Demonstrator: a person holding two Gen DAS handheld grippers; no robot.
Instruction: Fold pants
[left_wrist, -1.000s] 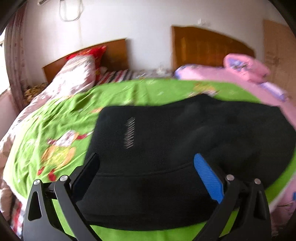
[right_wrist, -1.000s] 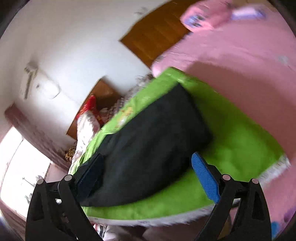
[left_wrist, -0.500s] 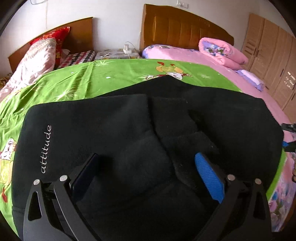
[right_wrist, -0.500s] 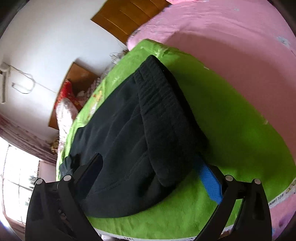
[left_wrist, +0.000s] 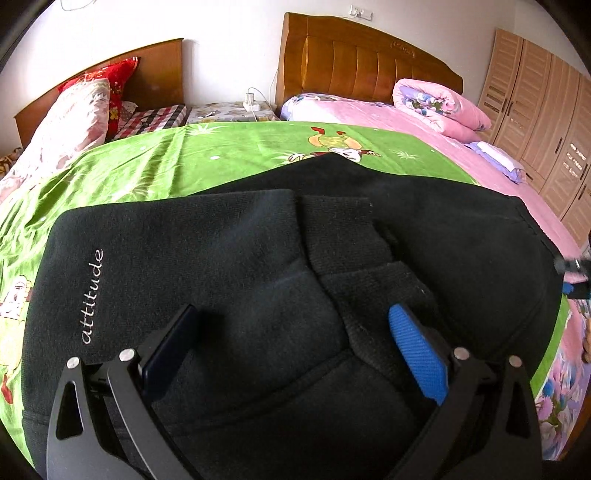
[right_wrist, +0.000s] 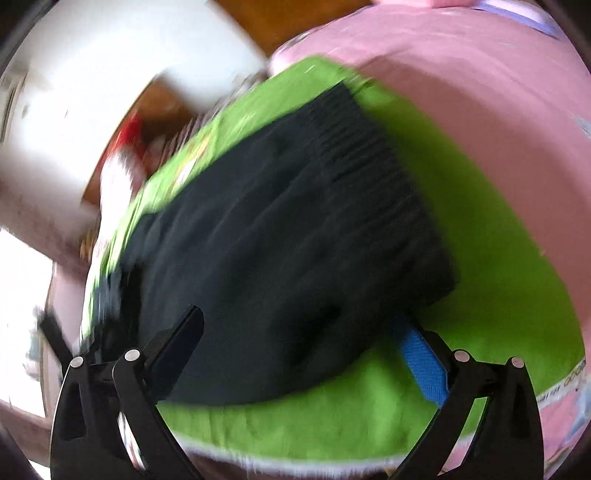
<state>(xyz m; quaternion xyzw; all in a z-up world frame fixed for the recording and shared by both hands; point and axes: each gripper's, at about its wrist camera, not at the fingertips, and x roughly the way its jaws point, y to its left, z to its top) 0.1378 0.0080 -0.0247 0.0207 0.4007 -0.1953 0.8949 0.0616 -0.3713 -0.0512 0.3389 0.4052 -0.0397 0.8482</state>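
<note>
While both grippers gape, black pants (left_wrist: 258, 266) cover the green sheet (left_wrist: 184, 158).

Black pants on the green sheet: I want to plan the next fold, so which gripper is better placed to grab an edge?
Probably the right gripper: it straddles the corner of the black pants by the ribbed waistband. The left gripper, also open, sits over mid-fabric.

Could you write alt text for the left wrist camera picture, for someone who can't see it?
Black pants, embroidered "attitude", lie on a green cartoon-print sheet, with the left gripper over them, its jaws wide open. Behind are wooden headboards and pink bedding.
</note>
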